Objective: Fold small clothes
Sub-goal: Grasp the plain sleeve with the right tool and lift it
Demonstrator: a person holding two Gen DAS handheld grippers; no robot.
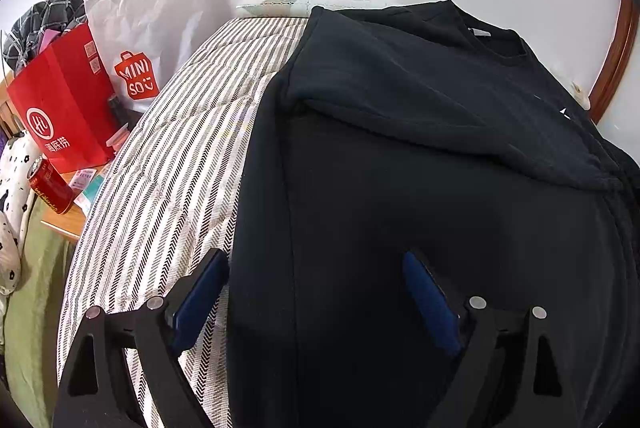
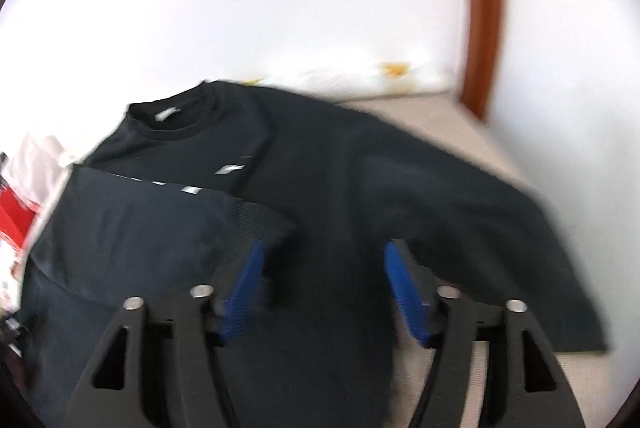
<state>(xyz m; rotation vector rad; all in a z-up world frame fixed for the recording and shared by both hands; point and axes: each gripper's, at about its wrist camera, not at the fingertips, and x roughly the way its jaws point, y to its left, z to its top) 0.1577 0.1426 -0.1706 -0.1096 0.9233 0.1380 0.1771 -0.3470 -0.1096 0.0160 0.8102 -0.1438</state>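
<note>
A black T-shirt (image 1: 420, 155) lies spread on a striped bedspread (image 1: 172, 163), neck toward the wall, with one sleeve side folded across its chest. My left gripper (image 1: 316, 268) hovers over the shirt's lower left edge, jaws wide apart, blue pads (image 1: 202, 298) free of cloth. In the blurred right wrist view the same black T-shirt (image 2: 360, 195) shows its white chest logo (image 2: 230, 169) and the folded flap (image 2: 152, 216) at left. My right gripper (image 2: 322, 256) stands open above the shirt's middle, nothing between its blue pads (image 2: 404, 292).
Left of the bed, a red paper bag (image 1: 64, 107), a white Miniso bag (image 1: 140, 27) and a red can (image 1: 50, 183) stand on a small wooden table. A white wall runs behind the bed. A brown wooden frame (image 2: 482, 11) rises at the right. A pillow (image 2: 360, 77) lies by the wall.
</note>
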